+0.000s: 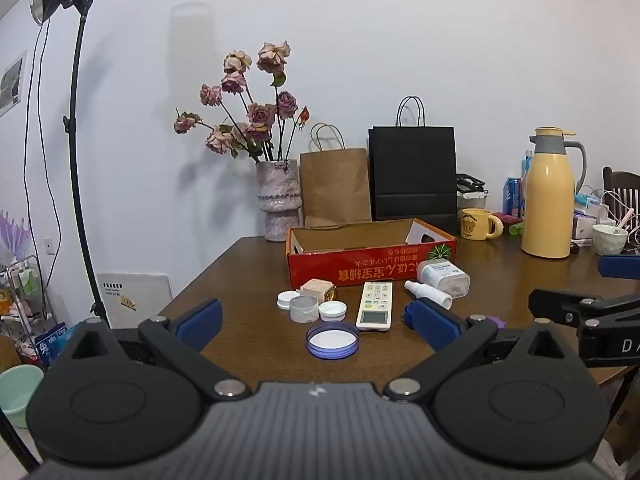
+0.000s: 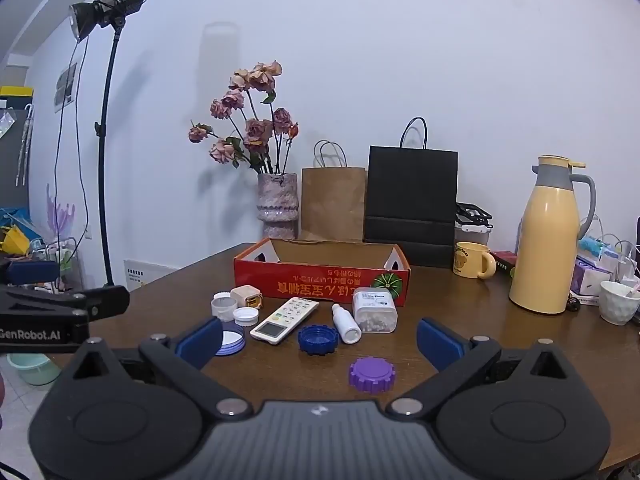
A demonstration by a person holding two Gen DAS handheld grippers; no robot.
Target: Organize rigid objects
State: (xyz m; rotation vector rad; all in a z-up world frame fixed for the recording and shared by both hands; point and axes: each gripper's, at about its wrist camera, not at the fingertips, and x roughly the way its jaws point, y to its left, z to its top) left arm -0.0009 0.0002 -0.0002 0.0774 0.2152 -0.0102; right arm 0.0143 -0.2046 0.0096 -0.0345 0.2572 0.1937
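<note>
From the left wrist, the left gripper hangs over the near edge of the wooden table, jaws spread wide and empty. Beyond them lie a blue-rimmed lid, a white remote control, small white caps and a white spray bottle, all just before the red cardboard box. From the right wrist, the right gripper is likewise wide and empty; a purple cap and a dark blue cap sit between its fingers' lines, a clear jar beside the box.
</note>
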